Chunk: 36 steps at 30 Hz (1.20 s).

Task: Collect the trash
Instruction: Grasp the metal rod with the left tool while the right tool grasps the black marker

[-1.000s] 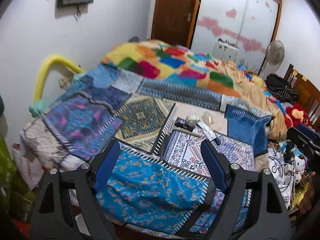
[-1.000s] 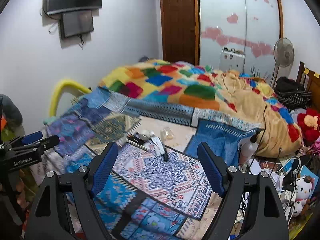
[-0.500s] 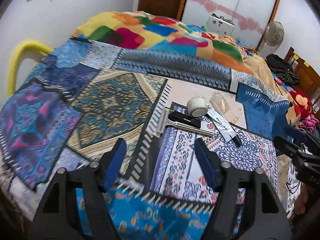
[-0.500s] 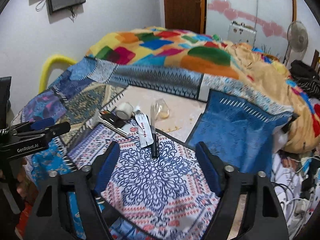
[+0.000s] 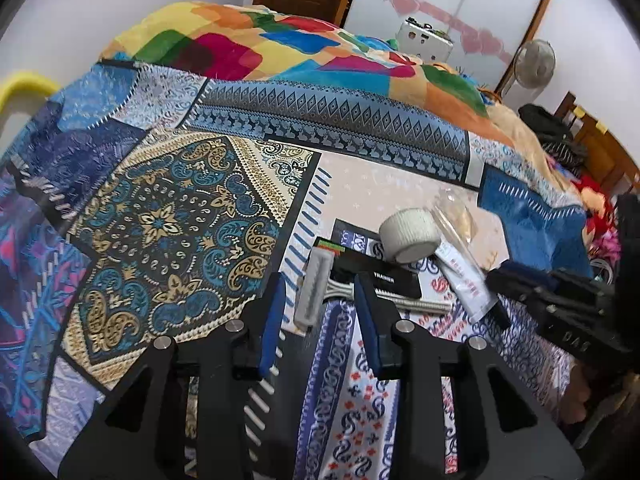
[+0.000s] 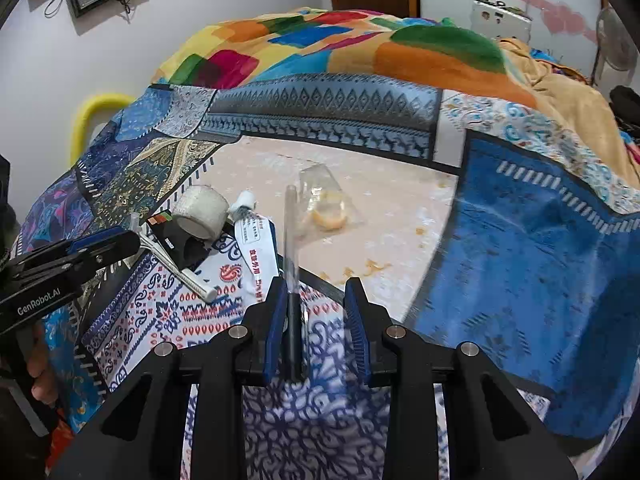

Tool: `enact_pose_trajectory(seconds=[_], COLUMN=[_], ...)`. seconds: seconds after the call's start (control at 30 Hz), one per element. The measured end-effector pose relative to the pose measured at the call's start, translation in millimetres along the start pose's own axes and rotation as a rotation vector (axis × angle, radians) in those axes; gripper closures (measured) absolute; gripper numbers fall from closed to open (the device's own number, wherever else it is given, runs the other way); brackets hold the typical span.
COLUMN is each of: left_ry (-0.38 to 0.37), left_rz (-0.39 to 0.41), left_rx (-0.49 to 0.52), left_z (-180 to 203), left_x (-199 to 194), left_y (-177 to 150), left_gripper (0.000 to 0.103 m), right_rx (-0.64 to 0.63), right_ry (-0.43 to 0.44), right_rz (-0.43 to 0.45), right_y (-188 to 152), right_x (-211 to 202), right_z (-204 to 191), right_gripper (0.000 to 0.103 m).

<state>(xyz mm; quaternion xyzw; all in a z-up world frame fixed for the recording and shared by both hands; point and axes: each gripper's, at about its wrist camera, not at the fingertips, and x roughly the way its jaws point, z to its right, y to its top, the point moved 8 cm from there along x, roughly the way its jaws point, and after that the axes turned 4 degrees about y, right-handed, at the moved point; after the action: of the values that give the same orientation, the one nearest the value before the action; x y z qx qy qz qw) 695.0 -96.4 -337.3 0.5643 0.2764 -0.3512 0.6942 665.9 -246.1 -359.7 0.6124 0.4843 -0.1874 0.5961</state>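
Litter lies on a patchwork bed cover: a grey disposable razor (image 5: 314,288), a black card (image 5: 386,280), a white tape roll (image 5: 408,234), a white tube (image 5: 464,280) and a clear plastic bag (image 5: 456,216). My left gripper (image 5: 319,292) hangs low over the razor's head, which lies between its closing jaws with gaps on both sides. In the right wrist view a pen (image 6: 291,240) with a black end lies between the closing jaws of my right gripper (image 6: 316,284). It sits beside the left pad and apart from the right one. The left gripper (image 6: 100,248) shows at the left there.
A multicoloured blanket (image 5: 280,44) is heaped at the back of the bed. Yellow crumbs (image 6: 372,266) dot the pale sheet. A fan (image 5: 534,64) and dark clutter stand at the right. A yellow tube (image 6: 96,108) curves by the wall, and a hand (image 6: 40,360) holds the left gripper.
Both grippers have come down and forward to the litter, which now looks much larger. Their jaws have narrowed, the left around the razor head, the right around the pen.
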Motion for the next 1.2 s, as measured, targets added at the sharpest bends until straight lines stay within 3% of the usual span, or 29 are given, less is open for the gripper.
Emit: enact_pose_trajectory(seconds=[0.17, 0.33, 0.4, 0.77, 1.2], left_ry=[-0.025, -0.016, -0.025, -0.039, 0.003], left_rz=[-0.013, -0.015, -0.016, -0.03, 0.004], left_rx=[-0.001, 0.007, -0.004, 0.011, 0.018], left_z=[3.7, 4.5, 3.4, 10.0, 20.5], left_x=[7.3, 10.2, 8.2, -20.9, -104.4], left_y=[-1.4, -2.0, -2.2, -19.6, -36.6], left_gripper=[0.079, 0.087, 0.092, 0.092, 0.092], right_rx=[-0.068, -0.096, -0.111, -0.108, -0.014], right_ry=[-0.031, -0.034, -0.053, -0.079, -0.077], right_rz=[-0.003, 0.006, 0.01, -0.013, 0.02], right_y=[2.1, 0.4, -0.6, -17.1, -29.5], right_x=[10.4, 11.4, 11.6, -2.6, -73.4], right_z=[-9.5, -18.6, -22.5, -27.1, -21.8], right_gripper=[0.077, 0.093, 0.094, 0.095, 0.095])
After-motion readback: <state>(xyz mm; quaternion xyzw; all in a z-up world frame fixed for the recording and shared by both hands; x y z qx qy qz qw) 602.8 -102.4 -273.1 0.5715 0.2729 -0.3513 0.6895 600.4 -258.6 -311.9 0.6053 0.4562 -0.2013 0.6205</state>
